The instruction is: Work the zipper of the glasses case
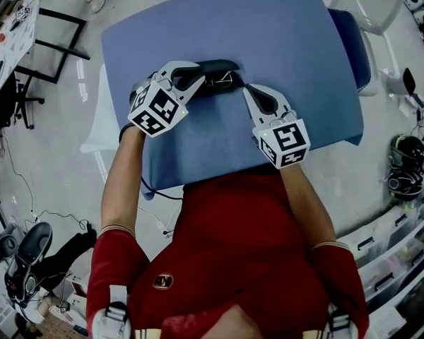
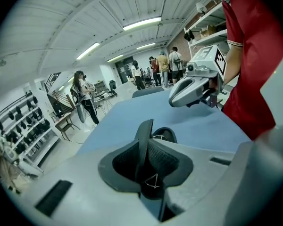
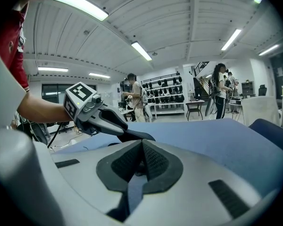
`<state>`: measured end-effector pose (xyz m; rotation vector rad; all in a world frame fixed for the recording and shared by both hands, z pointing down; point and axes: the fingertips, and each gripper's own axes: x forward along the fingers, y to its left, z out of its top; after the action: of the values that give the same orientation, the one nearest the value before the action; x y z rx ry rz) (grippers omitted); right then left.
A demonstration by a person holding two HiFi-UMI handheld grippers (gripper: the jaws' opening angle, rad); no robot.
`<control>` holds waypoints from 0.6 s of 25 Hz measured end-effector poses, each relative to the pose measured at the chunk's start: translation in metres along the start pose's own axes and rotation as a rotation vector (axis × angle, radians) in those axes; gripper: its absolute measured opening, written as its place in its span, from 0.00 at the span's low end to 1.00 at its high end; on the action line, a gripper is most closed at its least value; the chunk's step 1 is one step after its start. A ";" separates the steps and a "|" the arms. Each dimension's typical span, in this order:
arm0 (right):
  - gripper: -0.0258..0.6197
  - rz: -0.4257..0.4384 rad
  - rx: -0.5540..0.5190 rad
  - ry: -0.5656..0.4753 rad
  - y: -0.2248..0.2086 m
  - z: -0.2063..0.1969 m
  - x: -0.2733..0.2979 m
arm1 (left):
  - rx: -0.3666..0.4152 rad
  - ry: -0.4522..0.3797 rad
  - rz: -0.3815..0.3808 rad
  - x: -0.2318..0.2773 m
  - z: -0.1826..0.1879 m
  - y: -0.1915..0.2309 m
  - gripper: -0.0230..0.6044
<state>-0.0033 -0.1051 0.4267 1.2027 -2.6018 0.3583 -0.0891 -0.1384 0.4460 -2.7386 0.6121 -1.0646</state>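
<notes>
Left tongs [image 1: 196, 82] pinching the left end of the black glasses case [image 1: 218, 68], which is lying mid blue desk [image 1: 283, 41]; right tongs [image 1: 247, 89] pressing together at the case's right end, grip on zipper pull unclear

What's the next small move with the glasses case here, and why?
Probably draw the right tongs slowly along the glasses case, keeping the left tongs steady as an anchor. The left ones clamp the case's dark edge. The right ones are closed at its right end, apparently pinching something small there, though I can't confirm what.
</notes>
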 end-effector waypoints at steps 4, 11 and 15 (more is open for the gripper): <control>0.04 0.004 -0.002 -0.004 0.001 0.000 -0.003 | -0.017 -0.005 -0.012 -0.004 0.000 -0.018 0.14; 0.04 0.024 -0.028 0.004 0.006 0.001 0.005 | -0.053 0.001 -0.036 -0.004 -0.008 -0.042 0.14; 0.04 0.049 -0.077 0.041 0.010 0.000 0.019 | -0.063 0.017 -0.074 -0.005 -0.014 -0.052 0.14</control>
<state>-0.0229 -0.1123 0.4320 1.0963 -2.5891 0.2863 -0.0856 -0.0887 0.4672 -2.8291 0.5599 -1.1044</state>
